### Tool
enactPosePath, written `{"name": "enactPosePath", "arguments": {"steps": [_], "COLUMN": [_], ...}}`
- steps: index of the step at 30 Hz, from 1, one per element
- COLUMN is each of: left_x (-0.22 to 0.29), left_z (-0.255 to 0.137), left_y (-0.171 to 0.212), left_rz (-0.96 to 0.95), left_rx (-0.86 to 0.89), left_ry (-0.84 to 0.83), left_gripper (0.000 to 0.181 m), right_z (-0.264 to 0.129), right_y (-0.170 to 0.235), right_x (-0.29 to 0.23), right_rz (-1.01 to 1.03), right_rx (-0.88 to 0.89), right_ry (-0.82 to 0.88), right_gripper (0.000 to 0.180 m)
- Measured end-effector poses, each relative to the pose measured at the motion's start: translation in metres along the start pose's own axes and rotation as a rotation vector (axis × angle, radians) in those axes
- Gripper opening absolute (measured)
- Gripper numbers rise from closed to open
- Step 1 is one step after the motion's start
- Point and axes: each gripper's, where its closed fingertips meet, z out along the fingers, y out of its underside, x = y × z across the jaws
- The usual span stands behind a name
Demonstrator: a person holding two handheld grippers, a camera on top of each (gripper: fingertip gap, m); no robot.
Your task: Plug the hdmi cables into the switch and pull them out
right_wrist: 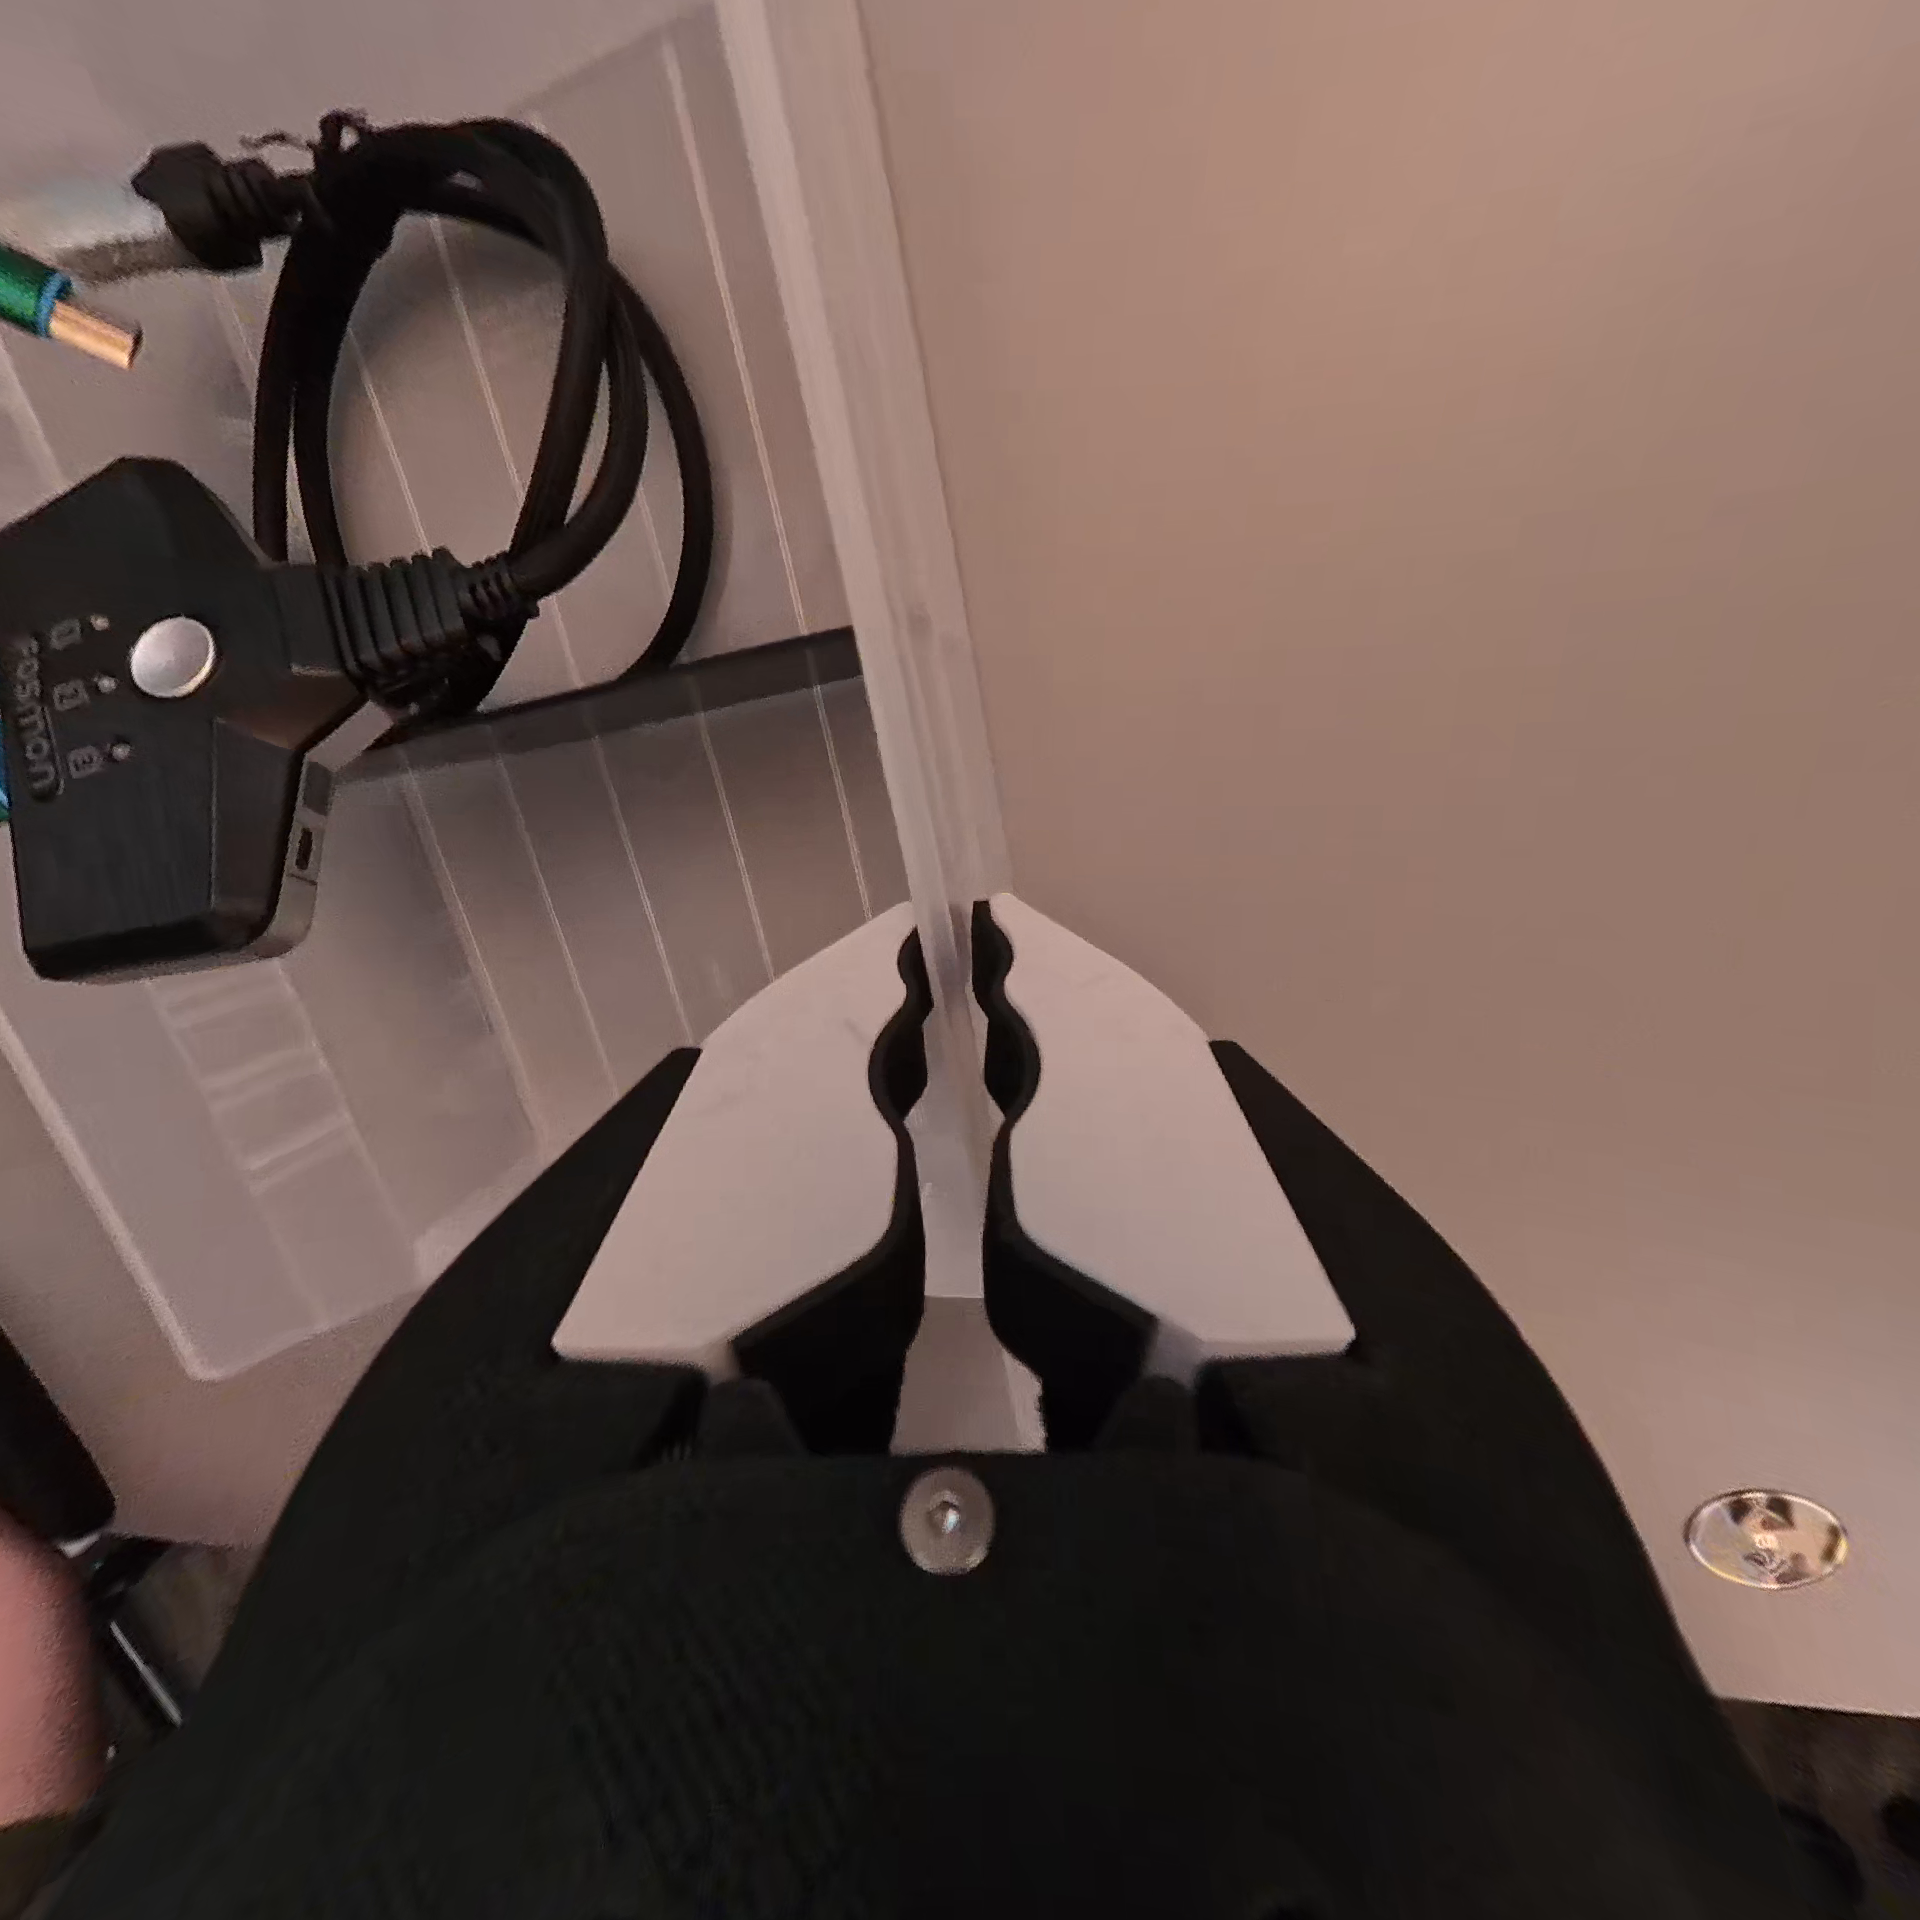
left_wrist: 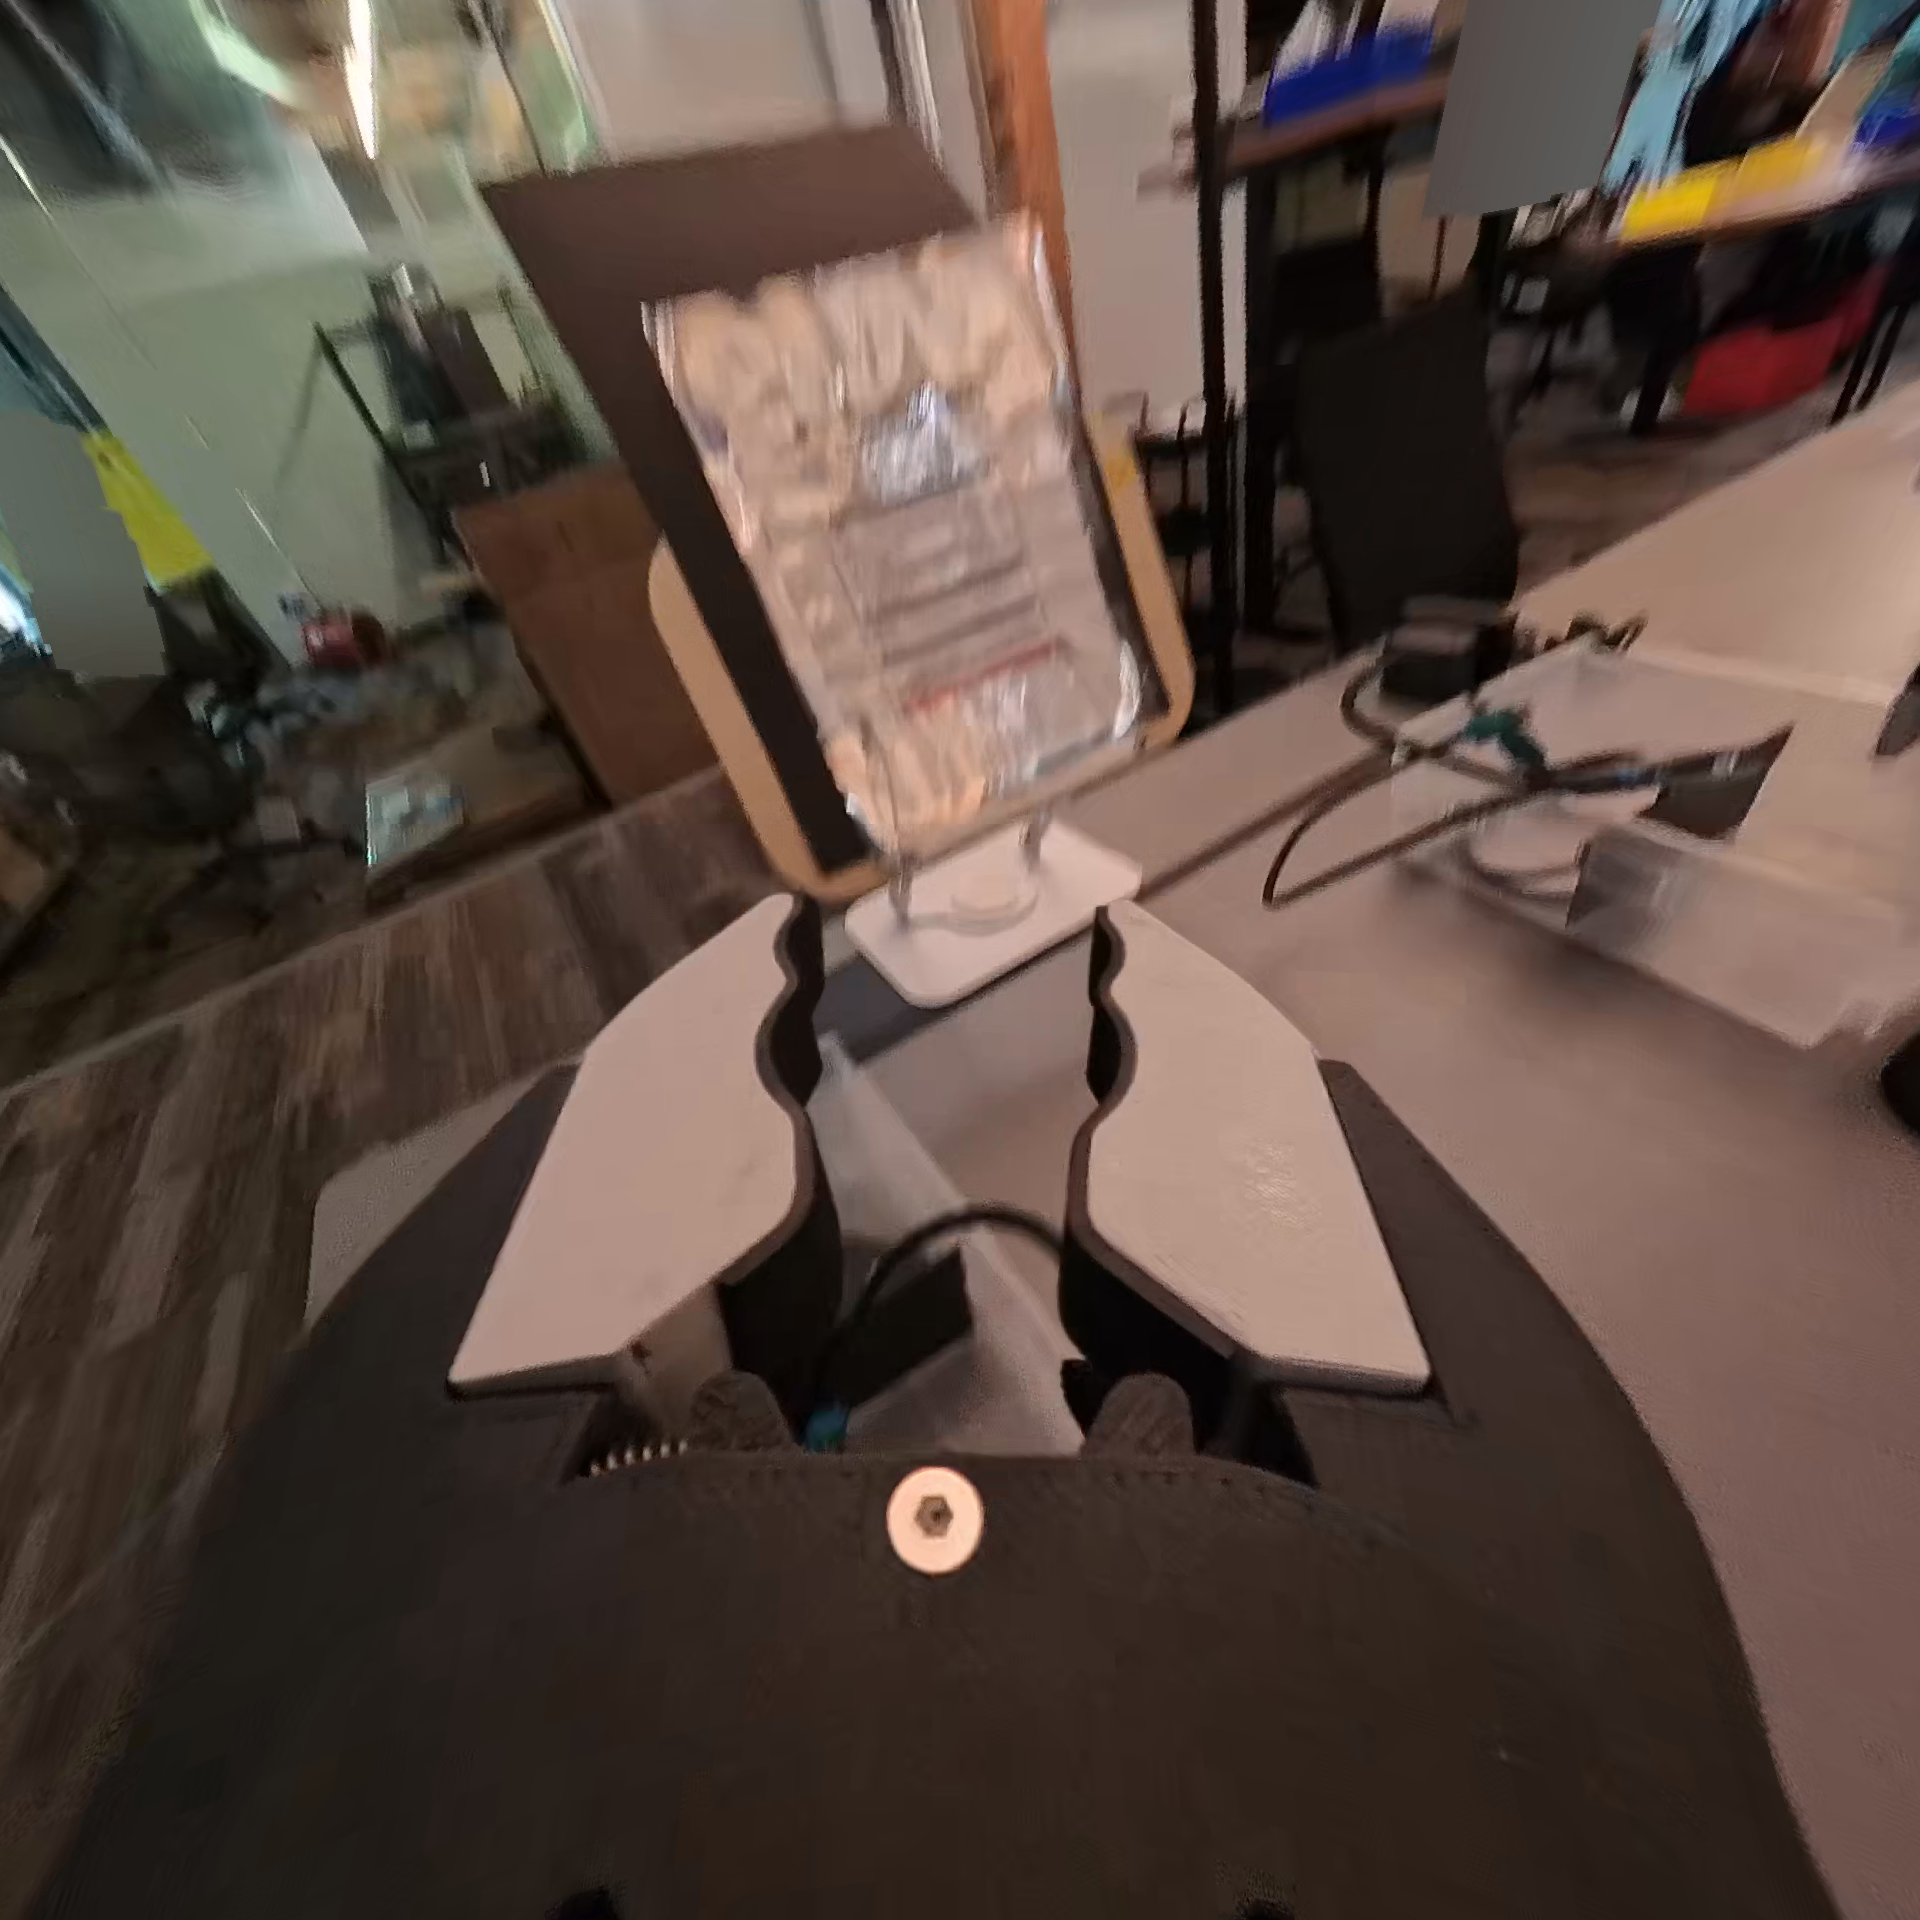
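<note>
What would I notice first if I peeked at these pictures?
First, the right gripper pinching the rim of a clear plastic bin. Inside the bin, at the left, lies a black switch with a coiled black cable. In the left view, a blurry tilted sign stands beyond the open left gripper.

Right gripper (right_wrist: 954,925): jaws nearly closed, pinching rim of clear plastic bin (right_wrist: 831,436).
Bin: translucent, ribbed floor, on pale table (right_wrist: 1455,520).
Switch (right_wrist: 145,717): black box inside bin, left side, round silver button on top.
Black cable (right_wrist: 582,416): coiled, bundled, attached to the switch's right end.
Green-sleeved plug (right_wrist: 73,327): gold tip, upper left, unplugged.
Metal disc (right_wrist: 1764,1541): set in table, lower right.
</note>
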Motion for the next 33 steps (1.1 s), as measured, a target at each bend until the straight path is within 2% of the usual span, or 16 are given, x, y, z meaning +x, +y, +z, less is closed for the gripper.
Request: {"name": "enactPosePath", "arguments": {"steps": [2,5,9,11,13,14,19,22,23,28,31,33], "left_x": [-0.013,-0.037,-0.042,-0.037,-0.032,-0.033,-0.028,-0.024,-0.025,-0.037,-0.052,-0.056], "left_z": [0.003,0.014,0.035,0.05,0.067,0.075,0.095,0.1,0.1,0.087,0.073,0.059], "left_y": [0.033,0.073,0.146,0.173,0.19,0.195,0.222,0.224,0.224,0.202,0.172,0.136], "left_rz": [0.037,0.112,0.127,0.127,0.106,0.105,0.168,0.203,0.208,0.213,0.194,0.209], "left_rx": [-0.16,-0.283,-0.524,-0.586,-0.615,-0.618,-0.694,-0.675,-0.67,-0.608,-0.542,-0.482], "left_ry": [-0.011,-0.03,0.097,0.174,0.223,0.22,0.239,0.266,0.266,0.216,0.114,0.025], "left_gripper": [0.049,0.046,0.048,0.049,0.045,0.046,0.038,0.013,0.01,0.008,0.007,0.007], "right_z": [0.002,0.003,0.006,0.018,0.036,0.041,0.041,0.041,0.041,0.039,0.039,0.038], "right_y": [0.0,-0.006,-0.006,0.002,0.014,0.018,0.016,0.013,0.013,0.012,0.012,0.013], "right_x": [-0.005,-0.005,-0.004,-0.004,-0.004,0.002,0.005,0.008,0.01,0.019,0.019,0.015], "right_rz": [-0.026,-0.041,-0.08,-0.115,-0.115,-0.087,-0.11,-0.075,-0.08,-0.051,-0.063,-0.046], "right_rx": [-0.008,0.007,-0.006,-0.08,-0.212,-0.278,-0.277,-0.262,-0.259,-0.245,-0.248,-0.241], "right_ry": [-0.003,0.017,0.023,0.016,0.005,0.038,0.086,0.085,0.09,0.095,0.098,0.07], "right_gripper": [0.006,0.006,0.007,0.016,0.019,0.012,0.005,0.005,0.005,0.005,0.006,0.013]}}
